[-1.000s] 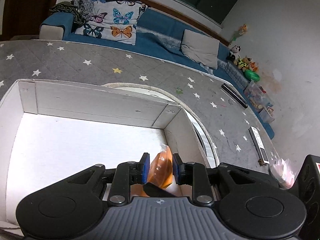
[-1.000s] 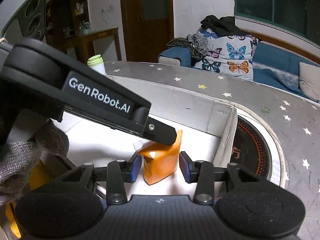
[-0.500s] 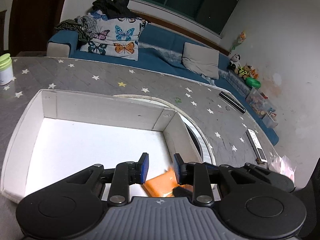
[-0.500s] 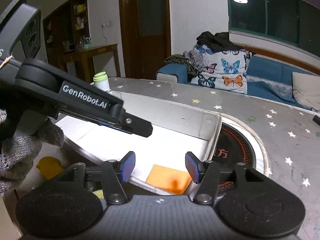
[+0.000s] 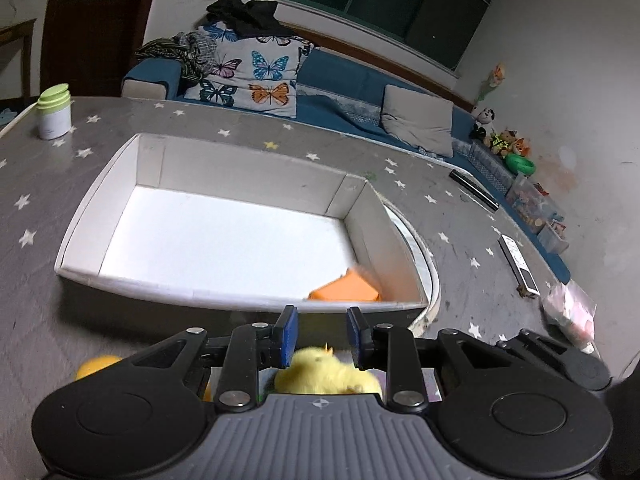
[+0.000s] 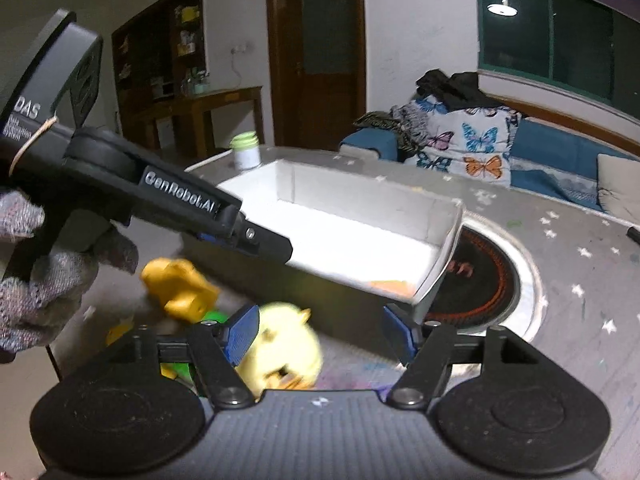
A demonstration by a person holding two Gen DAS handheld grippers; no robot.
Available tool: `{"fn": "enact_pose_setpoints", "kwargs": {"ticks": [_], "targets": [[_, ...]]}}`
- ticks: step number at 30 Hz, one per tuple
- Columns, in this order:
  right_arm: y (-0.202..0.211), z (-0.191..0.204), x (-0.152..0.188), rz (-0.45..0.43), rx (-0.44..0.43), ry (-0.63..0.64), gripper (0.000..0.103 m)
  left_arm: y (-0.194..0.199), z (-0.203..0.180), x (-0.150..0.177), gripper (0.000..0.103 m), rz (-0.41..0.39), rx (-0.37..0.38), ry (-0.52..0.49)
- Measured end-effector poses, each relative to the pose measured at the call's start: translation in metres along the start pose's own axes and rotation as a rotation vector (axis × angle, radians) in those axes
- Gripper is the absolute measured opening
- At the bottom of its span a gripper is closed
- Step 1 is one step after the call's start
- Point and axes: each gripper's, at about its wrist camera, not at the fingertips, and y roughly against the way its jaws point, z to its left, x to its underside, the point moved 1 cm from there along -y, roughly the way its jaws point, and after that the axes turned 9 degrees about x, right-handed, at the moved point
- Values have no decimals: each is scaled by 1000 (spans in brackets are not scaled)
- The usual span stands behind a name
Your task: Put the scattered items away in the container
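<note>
Through the left wrist I saw my left gripper [image 5: 319, 334], jaws opening and empty, short of the white box [image 5: 224, 296]; the orange packet [image 5: 346, 287], pinched a second before, lay in the box's near right corner. Only the right wrist showed the gloved hand [image 6: 48, 276]; my right gripper [image 6: 320, 334], jaws opening, stood above the yellow duck [image 6: 286, 344] beside the box.

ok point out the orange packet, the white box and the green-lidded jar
orange packet [image 5: 347, 287], left wrist view, its top face
white box [image 5: 256, 174], left wrist view, far inner wall
green-lidded jar [image 5: 55, 117], left wrist view, its white body

Both wrist cameras look forward and downward over their own black jaws, close above the grey star-patterned surface [image 5: 40, 320]. Both views share the white rectangular cardboard box [image 5: 200, 292] [image 6: 448, 232] and blue sofa [image 5: 344, 76] [image 6: 560, 148].
</note>
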Motion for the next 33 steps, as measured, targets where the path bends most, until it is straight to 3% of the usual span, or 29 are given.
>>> {"fn": "enact_pose_setpoints", "kwargs": {"ticks": [9, 22, 30, 33], "targets": [[-16, 19, 20, 63, -24, 27, 76, -10, 14, 13, 32, 42, -29, 70], [-32, 27, 28, 84, -19, 35, 76, -22, 22, 13, 32, 60, 13, 153], [-39, 28, 28, 90, -15, 34, 74, -32, 28, 12, 33, 72, 4, 189], [-41, 28, 29, 96, -18, 30, 68, -35, 31, 13, 35, 72, 4, 201]]}}
